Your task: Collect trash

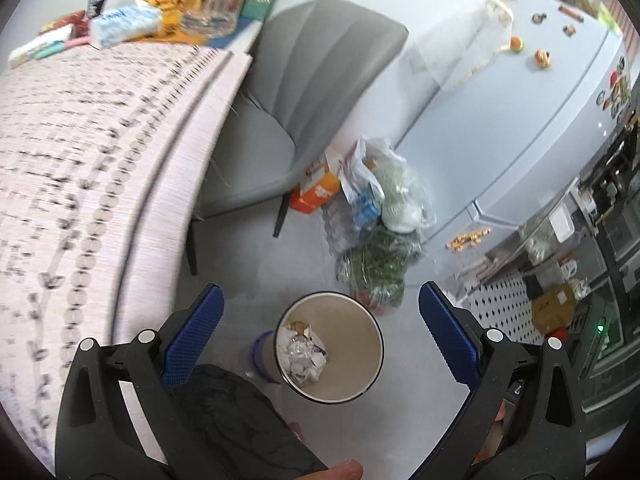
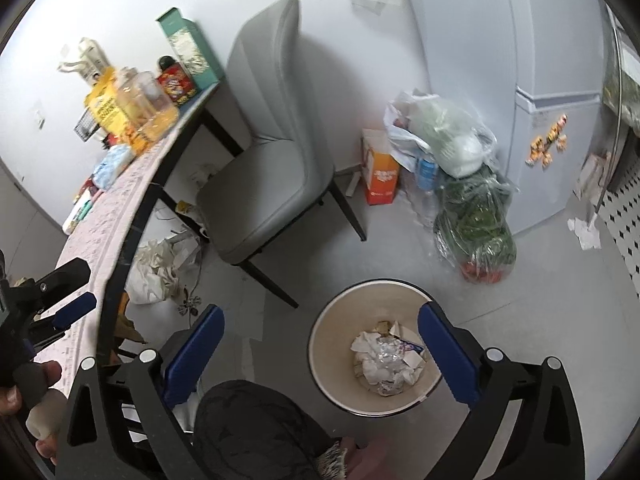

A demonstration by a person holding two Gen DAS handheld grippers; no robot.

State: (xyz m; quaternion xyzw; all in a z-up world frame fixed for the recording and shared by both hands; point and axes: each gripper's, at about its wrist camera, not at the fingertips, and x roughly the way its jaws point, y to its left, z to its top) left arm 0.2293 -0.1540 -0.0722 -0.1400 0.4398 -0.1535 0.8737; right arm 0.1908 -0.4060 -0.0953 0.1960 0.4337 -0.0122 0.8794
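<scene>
Above the trash bin (image 1: 330, 347), both grippers, left (image 1: 320, 334) and right (image 2: 320, 354), are hanging with jaws spread; box writing is too blurry.

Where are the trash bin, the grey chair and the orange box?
trash bin (image 2: 332, 344): right wrist view, inner wall.
grey chair (image 2: 264, 184): right wrist view, seat.
orange box (image 2: 380, 178): right wrist view, front face.

We've got a beige-inside bin (image 2: 340, 360) with a dark rim, holding white crumpled paper (image 2: 380, 360). Our grippers' pads (image 1: 192, 340) are bright blue on black frames. The chair (image 2: 264, 168) is plain grey with black legs, and the tablecloth (image 1: 80, 140) is pale pink with a black dotted print. There's an orange box (image 2: 380, 180), a white fridge (image 1: 520, 120), and green leaves in a clear bag (image 2: 476, 232).
</scene>
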